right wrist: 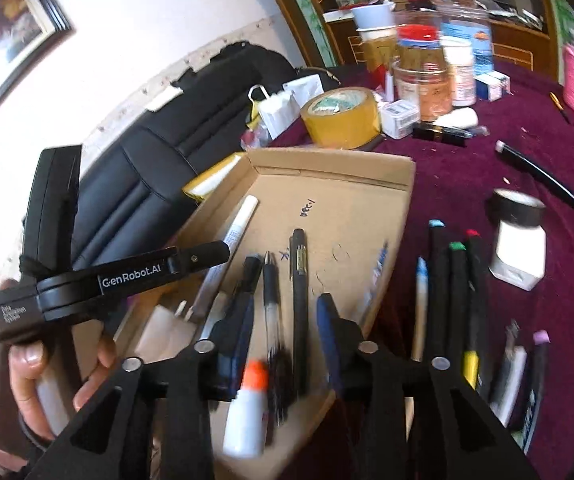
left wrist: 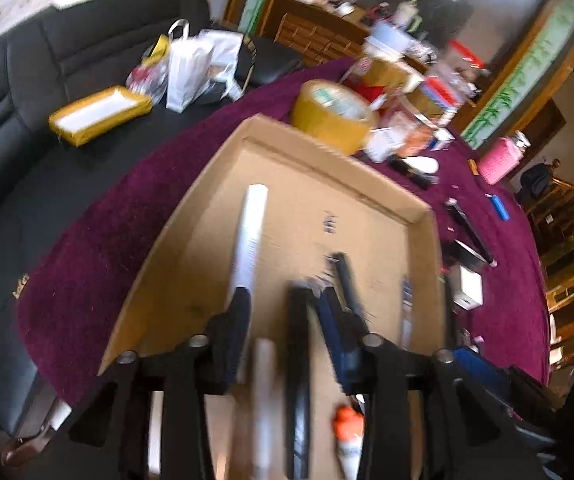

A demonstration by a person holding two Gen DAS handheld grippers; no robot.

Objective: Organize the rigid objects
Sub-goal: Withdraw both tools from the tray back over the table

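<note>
A shallow cardboard tray [right wrist: 367, 184] sits on the worktop [right wrist: 467, 168], which is covered in purple cloth, with its far corners pointing toward a roll of tape [right wrist: 341, 118] at the worktop's back edge.

Both tongs hang over the tray's near end. The left tongs [left wrist: 283, 304] are released, with nothing pressed between their pads; a white tube [left wrist: 249, 236] and a black pen [left wrist: 347, 280] lie on the tray floor beyond them. The right tongs [right wrist: 287, 312] are likewise released and hold nothing. Below them on the tray floor lie a clear pen [right wrist: 271, 280], a black pen [right wrist: 299, 280] and, nearer the tray's near edge, a white bottle with an orange cap [right wrist: 247, 412].

A hand [right wrist: 31, 364] grips the left tool's handle beside the tray's left edge.

Right of the tray, on the cloth, a row of black markers [right wrist: 455, 300] with coloured caps lies side by side, and a white jar [right wrist: 521, 240] with a black lid stands beyond them.
</note>
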